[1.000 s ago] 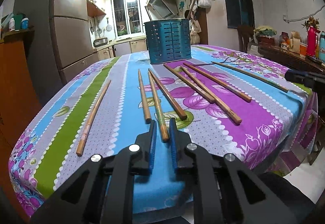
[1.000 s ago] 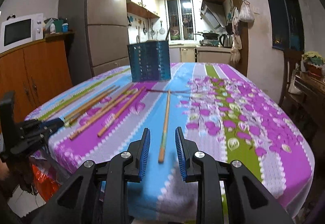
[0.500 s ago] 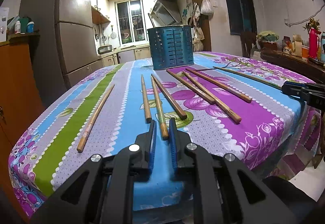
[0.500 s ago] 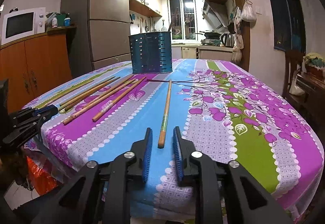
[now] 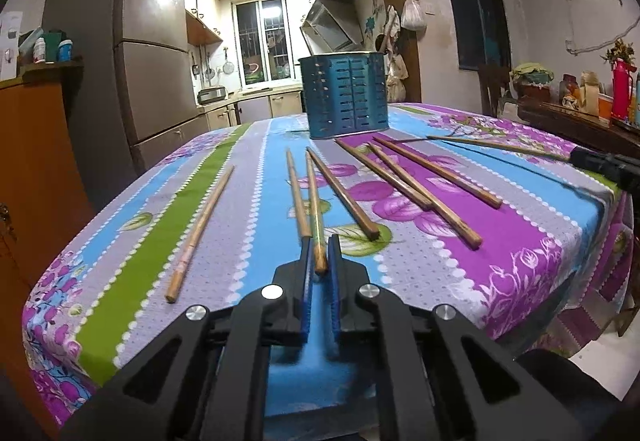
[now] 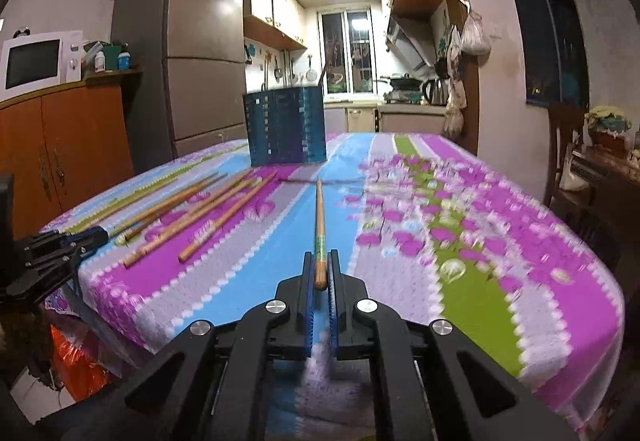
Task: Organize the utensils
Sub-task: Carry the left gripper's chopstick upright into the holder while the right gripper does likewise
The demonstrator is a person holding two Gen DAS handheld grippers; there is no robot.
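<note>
Several wooden chopsticks lie loose on the flowered tablecloth [image 5: 532, 237]. A blue slotted utensil holder [image 5: 346, 95] [image 6: 286, 127] stands upright at the far end. My left gripper [image 5: 320, 265] is closing its jaws, and the blue pads pinch the near end of one chopstick [image 5: 314, 201]. My right gripper [image 6: 320, 275] is closing too, its pads tight on the near end of a lone chopstick [image 6: 319, 217] that points at the holder. Each gripper shows at the other view's edge: the right gripper [image 5: 576, 157] and the left gripper [image 6: 100, 235].
Loose chopsticks [image 5: 200, 229] [image 5: 436, 175] [image 6: 228, 215] lie left and right of the held ones. A tall fridge [image 6: 200, 53] and an orange cabinet [image 6: 68, 145] stand left of the table. A chair [image 6: 568, 137] and a cluttered side table [image 5: 580, 121] stand to the right.
Both grippers' jaws have narrowed onto the chopstick ends. The right gripper has come forward, so the lone chopstick's end now sits between its pads. The left stayed in place.
</note>
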